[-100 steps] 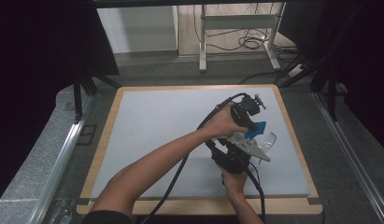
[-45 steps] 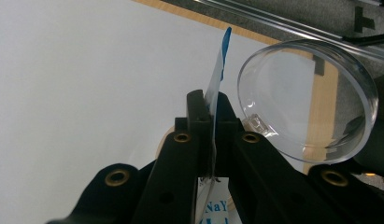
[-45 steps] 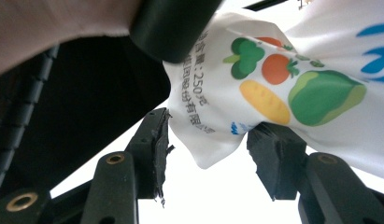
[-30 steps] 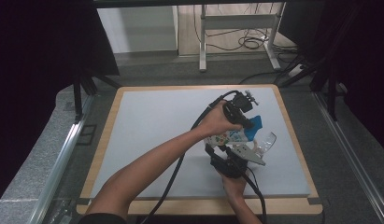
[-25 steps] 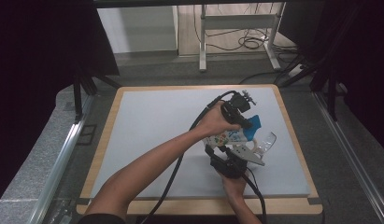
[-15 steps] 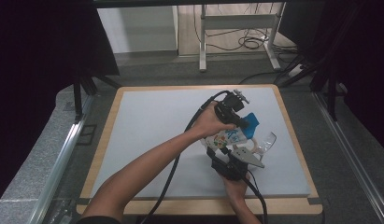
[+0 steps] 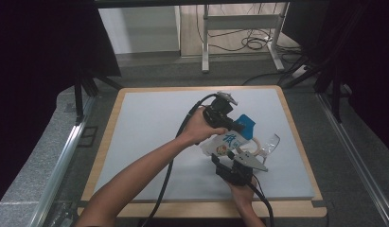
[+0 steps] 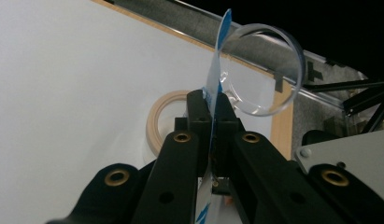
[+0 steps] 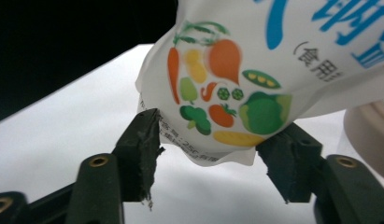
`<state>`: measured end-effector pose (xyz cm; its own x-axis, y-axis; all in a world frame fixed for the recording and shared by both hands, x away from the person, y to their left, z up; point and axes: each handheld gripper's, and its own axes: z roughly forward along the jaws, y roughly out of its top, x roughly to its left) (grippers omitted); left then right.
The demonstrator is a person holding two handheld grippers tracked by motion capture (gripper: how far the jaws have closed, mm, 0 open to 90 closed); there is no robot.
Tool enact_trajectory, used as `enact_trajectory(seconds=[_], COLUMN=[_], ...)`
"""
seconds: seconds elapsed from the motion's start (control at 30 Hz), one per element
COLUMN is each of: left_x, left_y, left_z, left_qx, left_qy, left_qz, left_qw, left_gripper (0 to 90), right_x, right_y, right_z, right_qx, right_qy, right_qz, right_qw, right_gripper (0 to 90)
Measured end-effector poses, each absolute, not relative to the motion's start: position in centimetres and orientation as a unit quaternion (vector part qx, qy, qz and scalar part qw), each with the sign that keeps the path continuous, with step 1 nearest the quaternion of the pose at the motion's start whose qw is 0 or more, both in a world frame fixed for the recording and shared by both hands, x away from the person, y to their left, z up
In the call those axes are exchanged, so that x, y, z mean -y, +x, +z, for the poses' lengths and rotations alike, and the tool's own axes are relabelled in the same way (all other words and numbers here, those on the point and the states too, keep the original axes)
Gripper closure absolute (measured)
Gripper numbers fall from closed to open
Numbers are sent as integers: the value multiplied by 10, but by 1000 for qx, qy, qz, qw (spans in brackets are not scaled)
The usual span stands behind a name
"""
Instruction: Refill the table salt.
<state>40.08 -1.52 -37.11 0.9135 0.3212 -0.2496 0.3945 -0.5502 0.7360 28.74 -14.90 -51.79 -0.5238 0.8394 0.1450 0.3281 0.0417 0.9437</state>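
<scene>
A white pouch [image 7: 228,140] printed with vegetables and blue writing hangs over the mat by its blue top edge [image 7: 244,125]. My left gripper [image 7: 237,125] is shut on that top edge [image 8: 222,37], and its jaws [image 8: 209,100] pinch the thin film between them. My right gripper [image 7: 216,159] sits just below the pouch, nearer to me. In the right gripper view the pouch's bottom corner [image 9: 227,70] lies between the jaws [image 9: 215,140]. These jaws have just been opening, and their pads stand apart from the film.
A beige ring [image 7: 252,146] [image 8: 156,122] and a clear round lid [image 7: 271,143] [image 8: 266,70] lie on the white mat [image 7: 149,132] just right of the pouch. The wooden board's edge [image 7: 296,127] runs close behind them. Cables trail from both grippers toward me.
The left gripper has carried the pouch's top a little to the left. The right gripper's jaws have spread wider around the pouch's bottom, and that hand has stayed in place.
</scene>
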Motion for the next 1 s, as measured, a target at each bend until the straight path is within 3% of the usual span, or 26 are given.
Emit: enact_trajectory(seconds=[0.47,1.0], left_x=[-3,-19], left_y=[398,398], left_z=[-376,-378], left_qx=[-216,-228], left_qy=[862,845], left_qz=[-55,-53], left_qw=[454,481], left_gripper=[899,899], right_x=[182,222], right_y=[272,246], right_z=[-512,-516], right_qx=[-690,-717], right_qy=[415,391], right_qz=[550,545], right_qw=[221,189], right_gripper=[322,344])
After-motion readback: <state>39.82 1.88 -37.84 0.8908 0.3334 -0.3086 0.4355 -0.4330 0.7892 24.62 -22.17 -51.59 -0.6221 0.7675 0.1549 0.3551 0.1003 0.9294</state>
